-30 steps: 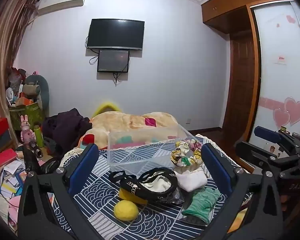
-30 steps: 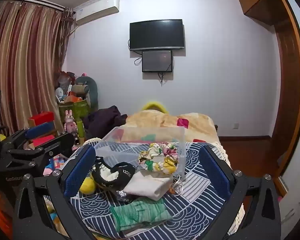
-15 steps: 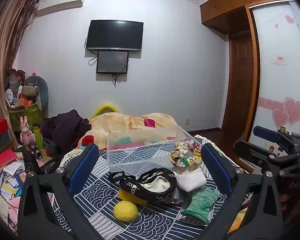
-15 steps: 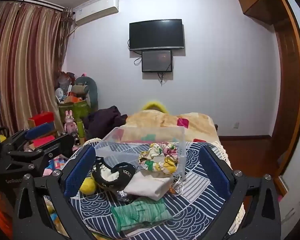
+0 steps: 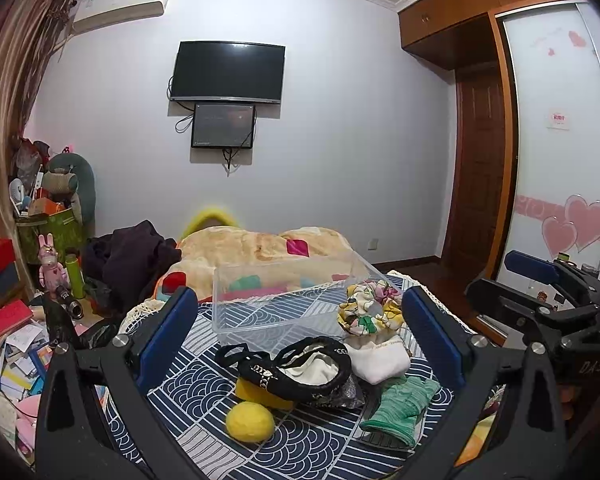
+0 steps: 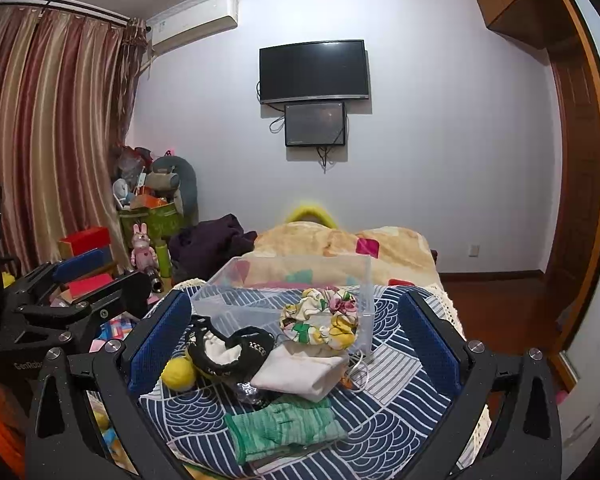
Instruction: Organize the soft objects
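Left claw [image 5: 300,344] spread wide, nothing between its blue pads [image 5: 168,336]; held above the near edge of the tabletop [image 5: 300,448], which carries a blue-and-white patterned cloth. Right claw [image 6: 296,344] likewise wide open and holding nothing, hovering over the same tabletop [image 6: 400,380] from a spot further right.

Soft things lying in a loose heap, framed between the fingers in both views, none touched by either claw:
- Yellow ball [image 5: 250,422] nearest the left claw, low and slightly left of centre; in the right view [image 6: 178,374] just inside the left pad.
- Black pouch [image 5: 300,372] with white lining, open mouth up, partly on a yellow sponge [image 5: 260,394]; touching the ball's far side region. Also seen at [image 6: 230,350].
- White folded cloth [image 5: 378,362] right of the pouch, touching it; seen at [image 6: 300,370].
- Green glove [image 5: 400,406] near the right pad in the left view; in the right view [image 6: 284,428] closest to the camera, centred.
- Flowered scrunchie [image 5: 368,312] leaning against the front corner of the clear plastic box [image 5: 284,296], outside it; same at [image 6: 320,318], box [image 6: 260,280].

Box standing upright behind the heap, beyond both claws. Bed with a peach blanket [image 5: 260,248] behind the tabletop. Screen [image 5: 228,72] on the far wall.
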Demonstrator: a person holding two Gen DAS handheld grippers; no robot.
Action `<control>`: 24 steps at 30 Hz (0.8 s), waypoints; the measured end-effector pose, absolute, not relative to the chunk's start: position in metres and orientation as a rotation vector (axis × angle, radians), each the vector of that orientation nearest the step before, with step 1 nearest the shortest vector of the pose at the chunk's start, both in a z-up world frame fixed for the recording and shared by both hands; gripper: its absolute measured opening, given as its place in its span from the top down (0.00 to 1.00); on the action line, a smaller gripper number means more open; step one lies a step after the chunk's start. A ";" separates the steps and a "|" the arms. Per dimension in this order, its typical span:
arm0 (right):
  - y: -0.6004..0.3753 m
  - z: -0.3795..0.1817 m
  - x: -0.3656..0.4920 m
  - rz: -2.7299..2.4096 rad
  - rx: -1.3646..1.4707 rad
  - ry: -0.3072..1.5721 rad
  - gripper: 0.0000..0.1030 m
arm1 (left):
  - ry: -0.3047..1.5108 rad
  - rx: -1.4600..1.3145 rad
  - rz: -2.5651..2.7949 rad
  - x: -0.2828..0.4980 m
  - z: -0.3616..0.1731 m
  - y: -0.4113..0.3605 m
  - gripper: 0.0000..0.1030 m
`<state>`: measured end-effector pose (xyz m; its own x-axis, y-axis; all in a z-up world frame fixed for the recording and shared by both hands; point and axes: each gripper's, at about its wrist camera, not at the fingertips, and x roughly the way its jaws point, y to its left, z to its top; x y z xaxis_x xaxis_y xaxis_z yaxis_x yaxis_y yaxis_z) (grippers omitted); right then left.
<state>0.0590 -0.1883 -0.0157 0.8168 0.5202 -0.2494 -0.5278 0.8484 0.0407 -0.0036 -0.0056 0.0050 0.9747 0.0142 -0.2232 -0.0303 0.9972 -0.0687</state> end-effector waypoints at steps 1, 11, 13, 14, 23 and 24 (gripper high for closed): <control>-0.189 -0.016 0.059 0.559 -0.029 0.256 0.00 | 0.224 -0.072 0.023 -0.004 0.005 -0.006 0.00; -0.188 -0.015 0.058 0.561 -0.028 0.253 0.00 | 0.222 -0.073 0.021 -0.005 0.005 -0.007 0.00; -0.189 -0.014 0.056 0.562 -0.028 0.251 0.00 | 0.222 -0.072 0.018 -0.005 0.005 -0.007 0.00; -0.189 -0.014 0.056 0.562 -0.028 0.251 0.00 | 0.221 -0.070 0.019 -0.006 0.006 -0.008 0.00; -0.190 -0.011 0.055 0.567 -0.023 0.247 0.00 | 0.214 -0.058 0.021 -0.007 0.005 -0.010 0.00; -0.190 -0.011 0.054 0.567 -0.023 0.246 0.00 | 0.216 -0.058 0.021 -0.007 0.005 -0.010 0.00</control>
